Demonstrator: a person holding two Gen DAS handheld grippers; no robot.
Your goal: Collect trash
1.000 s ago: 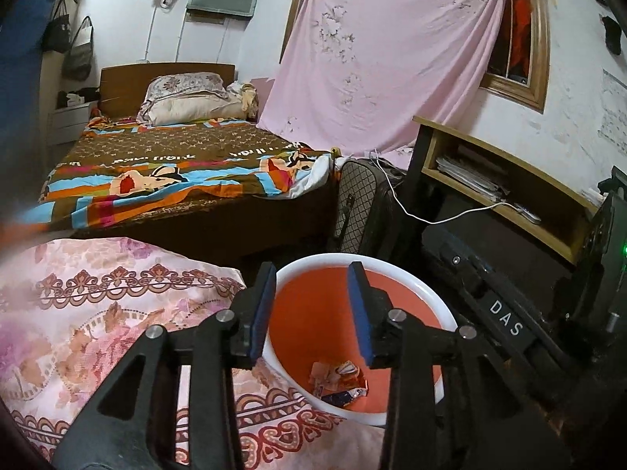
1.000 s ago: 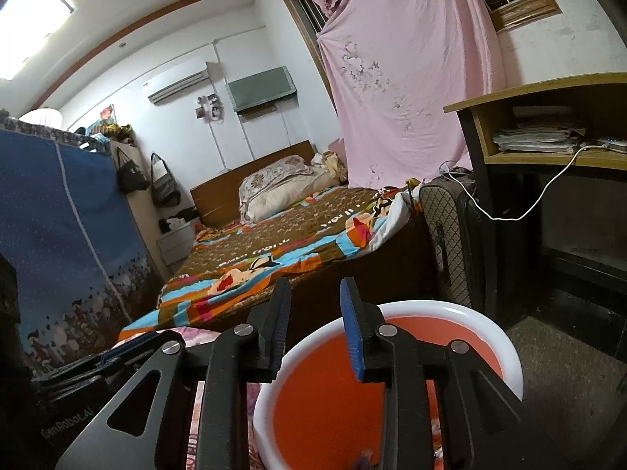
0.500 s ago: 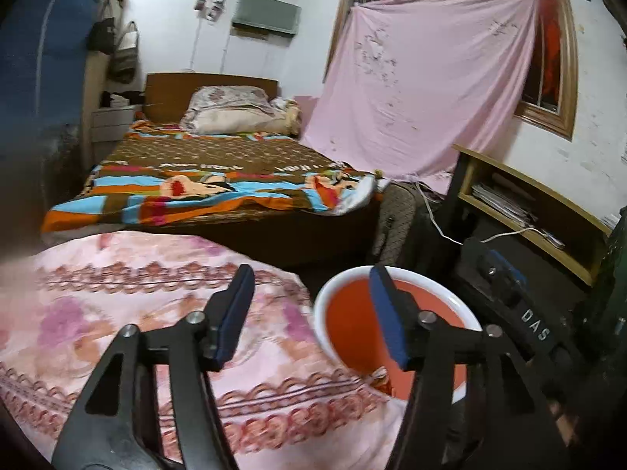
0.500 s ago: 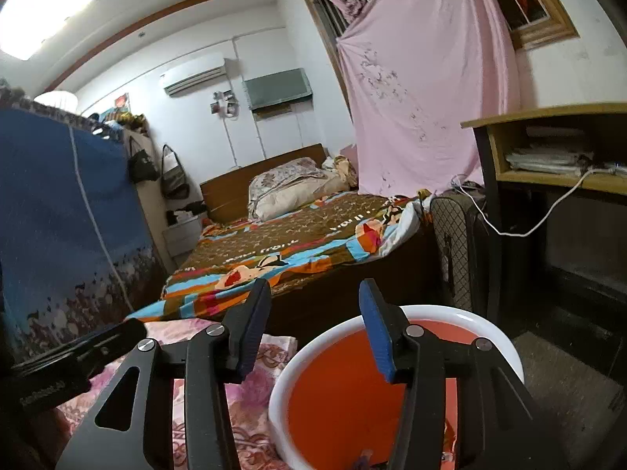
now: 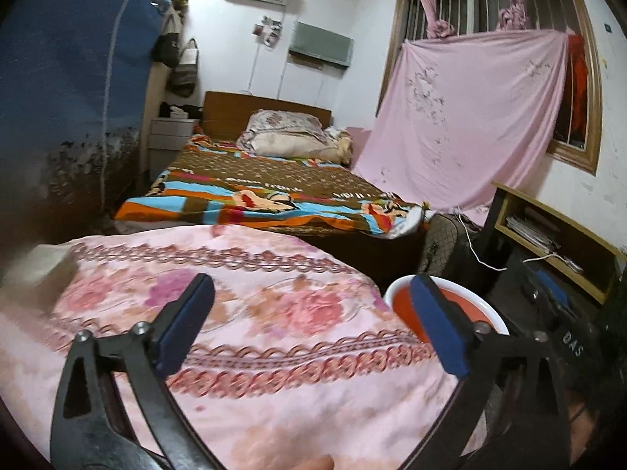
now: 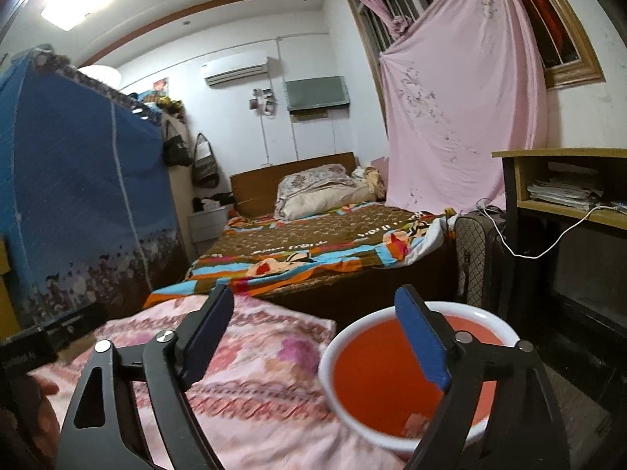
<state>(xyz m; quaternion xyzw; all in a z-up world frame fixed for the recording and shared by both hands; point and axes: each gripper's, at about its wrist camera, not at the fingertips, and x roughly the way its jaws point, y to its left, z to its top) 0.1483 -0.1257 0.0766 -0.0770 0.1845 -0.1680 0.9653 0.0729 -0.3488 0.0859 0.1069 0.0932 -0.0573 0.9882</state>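
Note:
An orange basin with a white rim (image 6: 372,372) stands at the right edge of a pink floral cloth (image 6: 254,372). A scrap of trash (image 6: 415,421) lies in its bottom. My right gripper (image 6: 313,291) hangs over the basin's left rim, its jaws opening wide with nothing between them. My left gripper (image 5: 312,280) is over the pink floral cloth (image 5: 254,313), its jaws also opening and empty. The basin (image 5: 470,309) shows behind its right finger. In the right wrist view the left gripper's black body (image 6: 51,337) and a hand (image 6: 39,391) appear at the far left.
A bed with a striped colourful blanket (image 5: 254,196) lies beyond the cloth. At the left stands a blue fabric wardrobe (image 5: 70,98). To the right are a patterned suitcase (image 6: 478,262), a wooden shelf unit (image 6: 568,196) with a white cable, and a black case (image 5: 556,325).
Both grippers have gone from nearly shut to wide open. The left gripper swung left, from above the basin to above the pink cloth. The right gripper shifted slightly left.

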